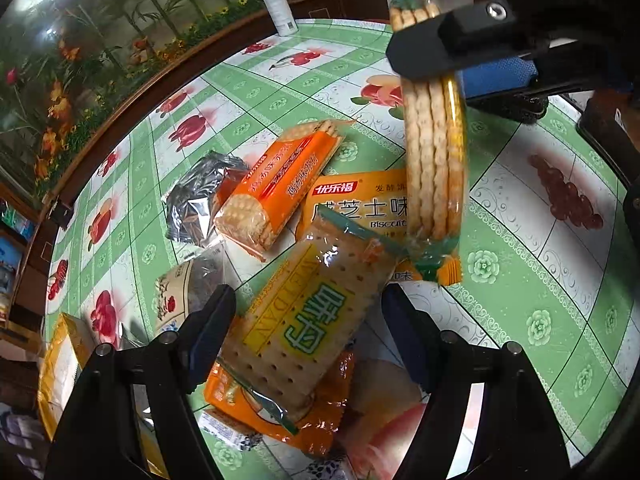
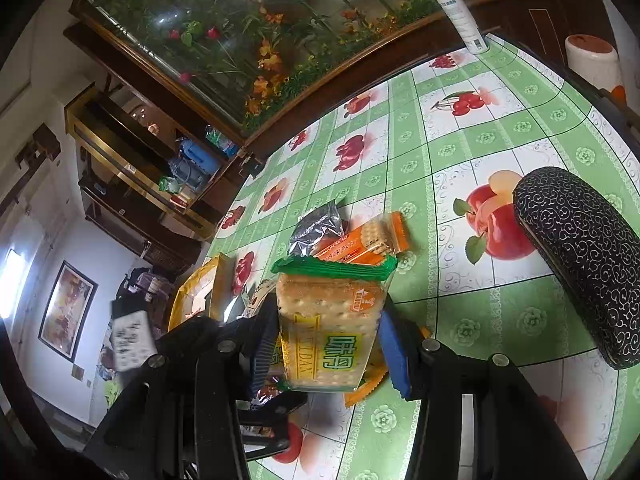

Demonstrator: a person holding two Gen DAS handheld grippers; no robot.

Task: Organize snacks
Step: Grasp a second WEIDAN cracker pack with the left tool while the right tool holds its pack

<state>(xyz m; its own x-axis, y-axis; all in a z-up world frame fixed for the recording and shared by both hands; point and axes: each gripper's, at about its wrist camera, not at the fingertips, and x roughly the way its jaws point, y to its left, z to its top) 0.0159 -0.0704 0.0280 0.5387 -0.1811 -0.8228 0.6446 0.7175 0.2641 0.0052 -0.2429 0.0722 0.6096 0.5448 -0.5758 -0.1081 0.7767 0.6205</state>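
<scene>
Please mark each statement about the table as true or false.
1. The right fingers grip an upright cracker pack. True.
2. The left fingers are clamped on a packet. False: they stand open, on either side of a flat cracker pack on the pile.
3. The spray bottle lies on its side. False: it stands upright at the table's far edge.
4. A black patterned case lies on the table. True.
</scene>
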